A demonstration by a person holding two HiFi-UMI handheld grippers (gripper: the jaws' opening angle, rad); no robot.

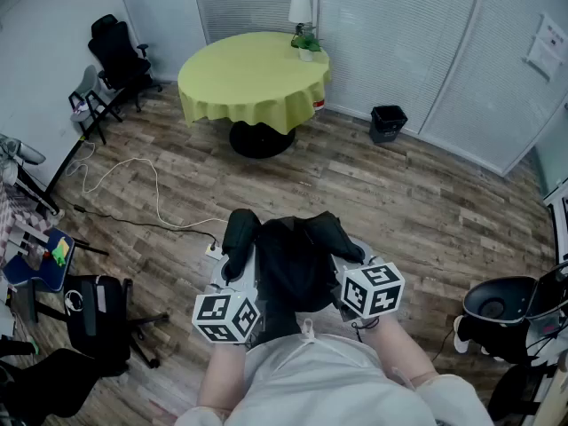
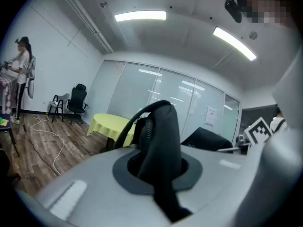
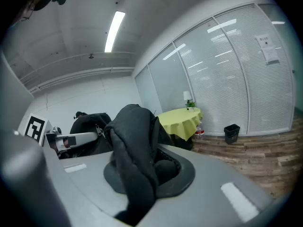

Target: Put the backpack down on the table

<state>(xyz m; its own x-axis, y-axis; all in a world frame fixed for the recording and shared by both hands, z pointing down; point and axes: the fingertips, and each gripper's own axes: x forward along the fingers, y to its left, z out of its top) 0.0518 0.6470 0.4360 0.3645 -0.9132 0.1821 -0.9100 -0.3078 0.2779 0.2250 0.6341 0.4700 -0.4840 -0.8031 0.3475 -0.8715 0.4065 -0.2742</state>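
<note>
Wood-plank floor [image 1: 399,202] underfoot; person stands, both claws held out before torso. Left gripper [image 2: 158,169]: jaws pressed almost together, pinching black left strap [image 2: 161,126]. Right gripper [image 3: 142,174]: likewise nipped tight on right strap [image 3: 135,136]. Backpack [image 1: 293,269]: black, hangs between claws, off floor, well apart from table. Straps uppermost, long axis roughly vertical, foreshortened from above. Farther off: round table [image 1: 253,78] under yellow-green cloth, with lamp [image 1: 300,9] and small plant [image 1: 307,43] at far edge. Black bin [image 1: 387,122] near glass wall.

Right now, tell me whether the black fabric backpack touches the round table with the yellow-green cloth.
Apart. The head view shows bare wooden floor between the backpack and the table.
</note>
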